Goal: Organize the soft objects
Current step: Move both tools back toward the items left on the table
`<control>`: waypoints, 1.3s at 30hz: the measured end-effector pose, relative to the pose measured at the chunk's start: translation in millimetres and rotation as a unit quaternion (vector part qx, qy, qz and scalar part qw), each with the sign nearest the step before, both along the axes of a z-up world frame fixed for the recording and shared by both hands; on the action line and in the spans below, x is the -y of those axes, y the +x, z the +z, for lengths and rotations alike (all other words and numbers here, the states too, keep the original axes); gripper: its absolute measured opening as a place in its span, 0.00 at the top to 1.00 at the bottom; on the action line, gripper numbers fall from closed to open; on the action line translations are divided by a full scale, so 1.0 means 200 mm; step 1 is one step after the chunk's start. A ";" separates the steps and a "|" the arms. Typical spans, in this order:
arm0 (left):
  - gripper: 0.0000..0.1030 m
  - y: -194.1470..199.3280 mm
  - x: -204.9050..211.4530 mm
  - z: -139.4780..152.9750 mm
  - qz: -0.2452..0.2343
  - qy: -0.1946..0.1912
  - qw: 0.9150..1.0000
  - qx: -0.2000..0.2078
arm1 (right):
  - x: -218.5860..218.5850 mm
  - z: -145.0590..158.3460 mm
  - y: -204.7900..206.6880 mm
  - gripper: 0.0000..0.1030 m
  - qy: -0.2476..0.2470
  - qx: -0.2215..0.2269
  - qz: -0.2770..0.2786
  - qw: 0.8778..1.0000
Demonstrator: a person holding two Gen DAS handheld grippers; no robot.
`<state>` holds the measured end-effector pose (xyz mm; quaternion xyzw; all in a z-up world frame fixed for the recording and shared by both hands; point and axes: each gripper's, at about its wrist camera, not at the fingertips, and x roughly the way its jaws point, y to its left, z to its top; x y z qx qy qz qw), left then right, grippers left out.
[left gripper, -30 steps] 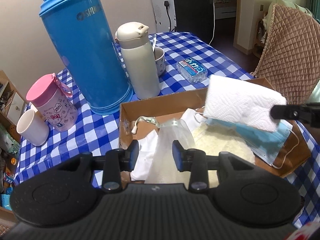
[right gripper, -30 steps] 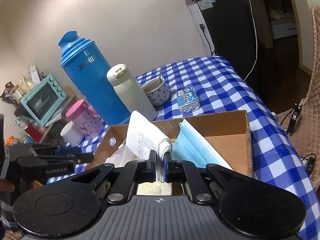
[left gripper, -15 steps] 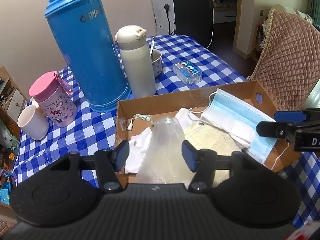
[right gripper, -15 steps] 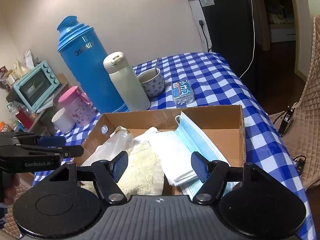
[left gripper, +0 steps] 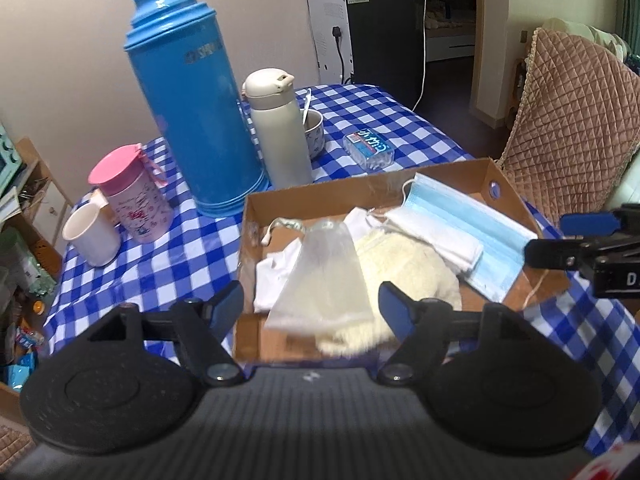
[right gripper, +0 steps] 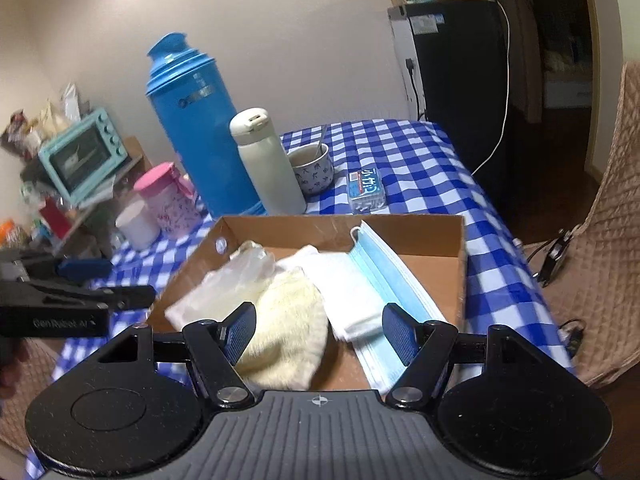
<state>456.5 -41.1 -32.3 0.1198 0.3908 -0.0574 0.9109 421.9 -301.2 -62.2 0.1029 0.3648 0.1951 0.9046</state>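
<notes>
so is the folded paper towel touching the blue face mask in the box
Touching. The right wrist view shows the folded paper towel lying against and partly over the blue face mask, with no cardboard visible between them.

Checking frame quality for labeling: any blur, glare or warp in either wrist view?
Left wrist: near edge of the box and the towel smeared; thermos sharp. Right wrist: dark fisheye corners, fridge bowed, mask sharp. No strong glare in either.
</notes>
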 end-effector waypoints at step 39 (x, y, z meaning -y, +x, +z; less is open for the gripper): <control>0.33 -0.95 0.15 -0.20 0.120 -0.072 0.987 -0.074 | 0.20 -0.13 -0.78 0.32 -0.037 -0.047 0.070 0.996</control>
